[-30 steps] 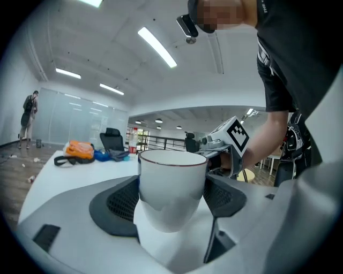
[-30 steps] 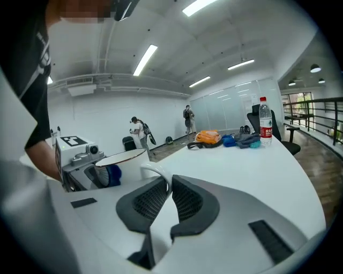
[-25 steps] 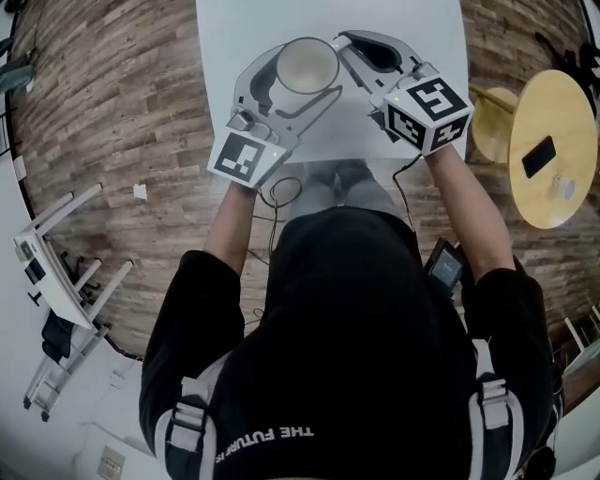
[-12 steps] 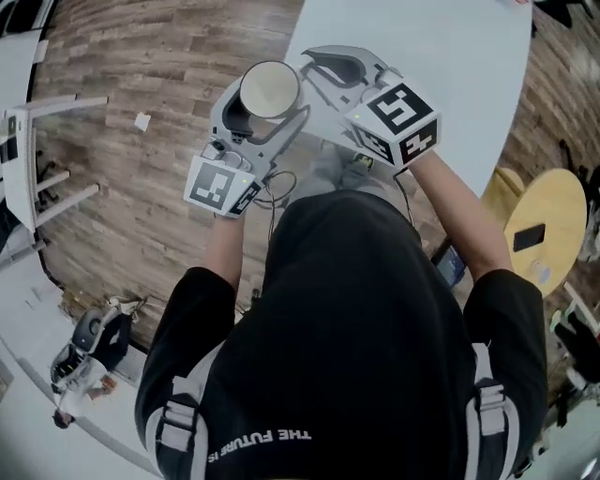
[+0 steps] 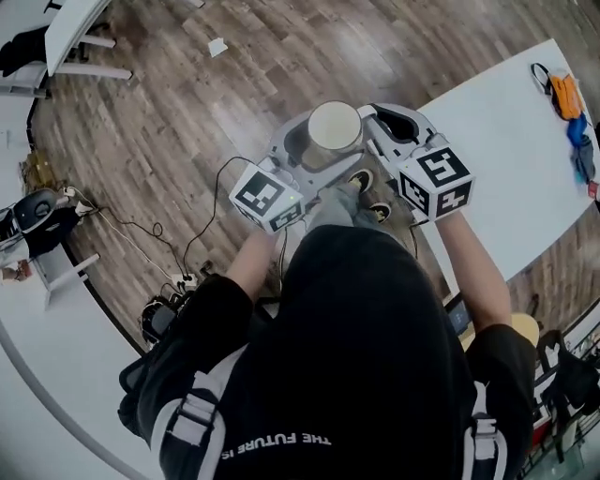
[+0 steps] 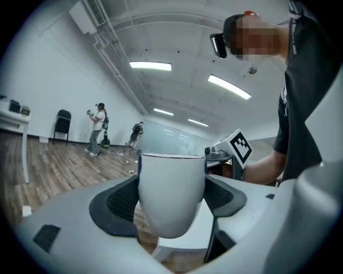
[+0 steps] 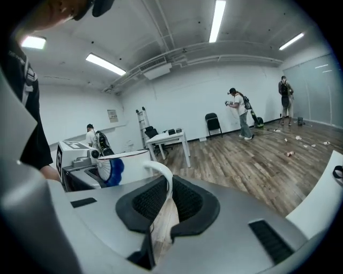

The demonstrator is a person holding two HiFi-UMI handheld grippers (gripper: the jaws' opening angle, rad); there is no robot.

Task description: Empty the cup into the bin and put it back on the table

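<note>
A white cup (image 5: 335, 127) hangs upright over the wooden floor, held between both grippers. My left gripper (image 5: 302, 148) is shut on the cup's body; in the left gripper view the cup (image 6: 171, 192) fills the gap between the dark pads (image 6: 120, 206) of the left gripper (image 6: 171, 214). My right gripper (image 5: 375, 131) is shut on the cup's handle. The right gripper view shows the thin white handle (image 7: 161, 174) pinched between that right gripper's (image 7: 165, 203) pads, with the cup's body (image 7: 128, 163) and a blue pattern to the left. The cup's inside looks pale; I cannot tell what it holds.
The white table (image 5: 506, 169) lies to the right, with orange and blue items (image 5: 568, 108) at its far end. Cables (image 5: 202, 234) trail on the floor at left. A white desk (image 5: 70, 28) stands at top left. People stand far across the room (image 7: 241, 115).
The person has turned away from the table. The cup and both grippers, earlier over the white tabletop, now hang over the wooden floor, with the table off to the right. Both grips are unchanged.
</note>
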